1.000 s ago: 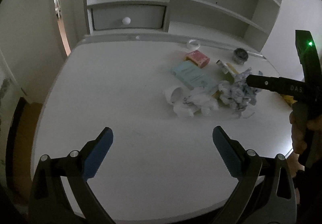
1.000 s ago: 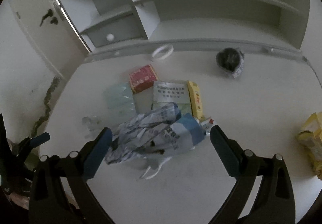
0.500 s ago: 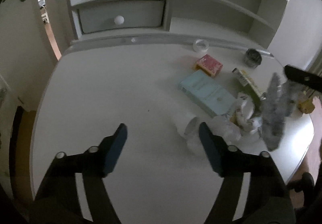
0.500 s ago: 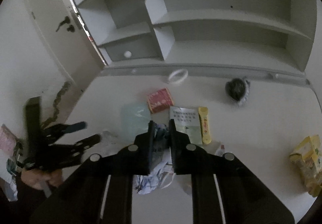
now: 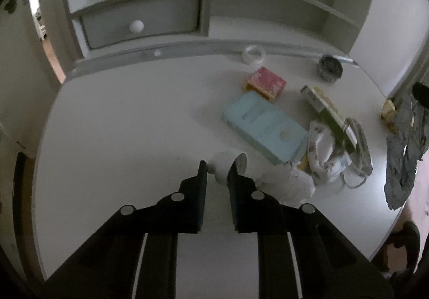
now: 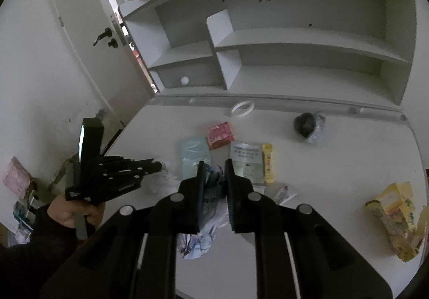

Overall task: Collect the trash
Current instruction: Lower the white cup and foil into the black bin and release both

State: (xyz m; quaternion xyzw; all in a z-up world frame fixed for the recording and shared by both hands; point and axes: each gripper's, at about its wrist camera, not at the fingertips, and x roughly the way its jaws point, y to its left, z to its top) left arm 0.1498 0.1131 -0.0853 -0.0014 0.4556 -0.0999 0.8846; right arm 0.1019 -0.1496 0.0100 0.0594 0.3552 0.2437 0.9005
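The right tool (image 6: 213, 168) is pinching a crumpled grey plastic bag (image 6: 206, 221), which is hanging limp below it, clear of the table (image 6: 335, 164). The left tool (image 5: 217, 171) is closing around a small white paper cup (image 5: 228, 164) lying on its side beside the pale blue box (image 5: 264, 127). The cup is looking light and easily crushed (a thin wall, probably), so gripping across its body near the rim seems best; the bag is soft and bunching anywhere.
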